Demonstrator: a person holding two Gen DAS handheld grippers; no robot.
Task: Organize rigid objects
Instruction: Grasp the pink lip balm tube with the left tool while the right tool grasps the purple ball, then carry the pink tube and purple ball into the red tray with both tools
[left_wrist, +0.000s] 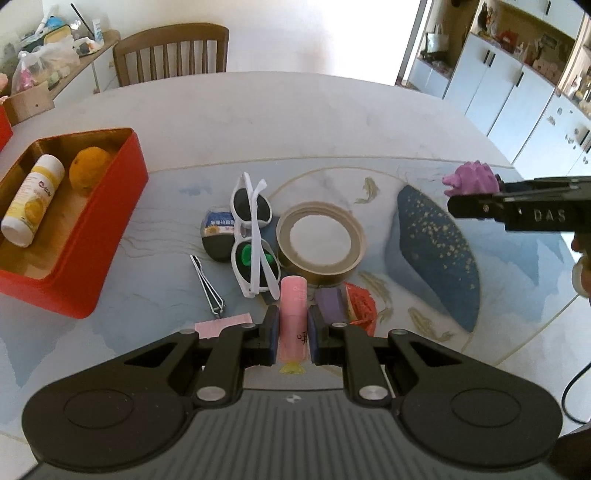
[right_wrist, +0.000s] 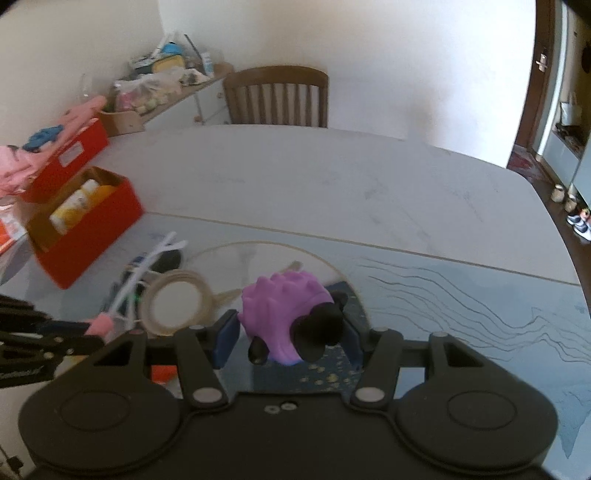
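**Both grippers loaded, red box off to my left**

My left gripper (left_wrist: 291, 325) is pinching a pink tube (left_wrist: 293, 317), pads pressed on either side of it, the tube lying along the line of the fingers with its yellow crimped end back toward me. Just ahead of those fingertips sits the clutter: white sunglasses (left_wrist: 253, 236) folded over a dark round tin (left_wrist: 218, 236), a roll of tape (left_wrist: 320, 242) to their right, nail clippers (left_wrist: 207, 286) to the left. A purple block (left_wrist: 330, 304) and a red packet (left_wrist: 360, 306) lie right beside my right-hand finger.

Over on the right, my right gripper (right_wrist: 290, 332) has a purple spiky toy animal (right_wrist: 284, 314) between its pads, jaws about half spread around it, black feet hanging toward the camera. It hangs above the blue speckled patch of the table mat (right_wrist: 461, 314).

Far left and ahead of both tools stands the red box (left_wrist: 99, 236), open, with a white-and-yellow bottle (left_wrist: 33, 199) and an orange (left_wrist: 90, 170) lying in it. A wooden chair (left_wrist: 171, 51) stands at the far side of the table.
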